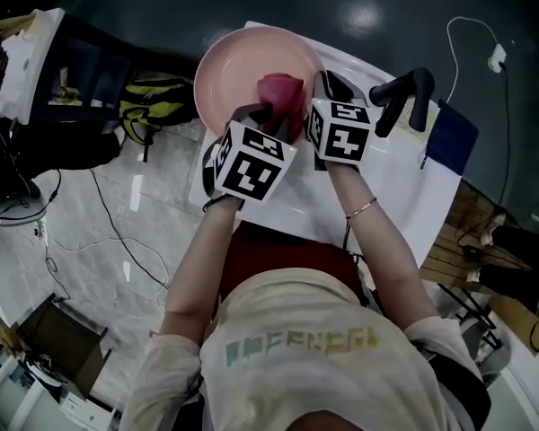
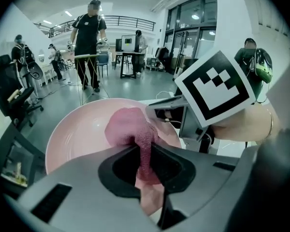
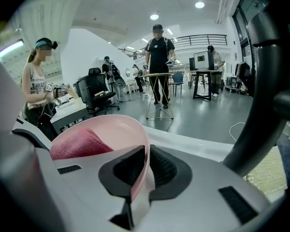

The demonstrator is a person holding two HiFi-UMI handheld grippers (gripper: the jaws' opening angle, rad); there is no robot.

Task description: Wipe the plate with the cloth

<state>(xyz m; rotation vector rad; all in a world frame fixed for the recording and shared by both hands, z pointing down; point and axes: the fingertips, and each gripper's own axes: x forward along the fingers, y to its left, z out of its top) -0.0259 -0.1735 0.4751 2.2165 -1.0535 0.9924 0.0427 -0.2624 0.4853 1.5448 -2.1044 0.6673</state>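
A pink plate [image 1: 236, 70] is held tilted above the white table [image 1: 431, 196]. My right gripper [image 1: 316, 97] is shut on the plate's rim [image 3: 144, 151], which runs between its jaws. My left gripper [image 1: 259, 113] is shut on a red-pink cloth [image 1: 281, 92]; the cloth [image 2: 130, 127] is bunched against the inside of the plate [image 2: 75, 134]. In the right gripper view the cloth [image 3: 79, 143] shows inside the plate's bowl at the left.
A black curved handle [image 1: 404, 92] stands on the table to the right, with a dark blue cloth [image 1: 454, 137] beyond it. A yellow-black bag [image 1: 157, 106] lies on the floor at the left. People [image 2: 89, 37] stand by desks and chairs in the hall.
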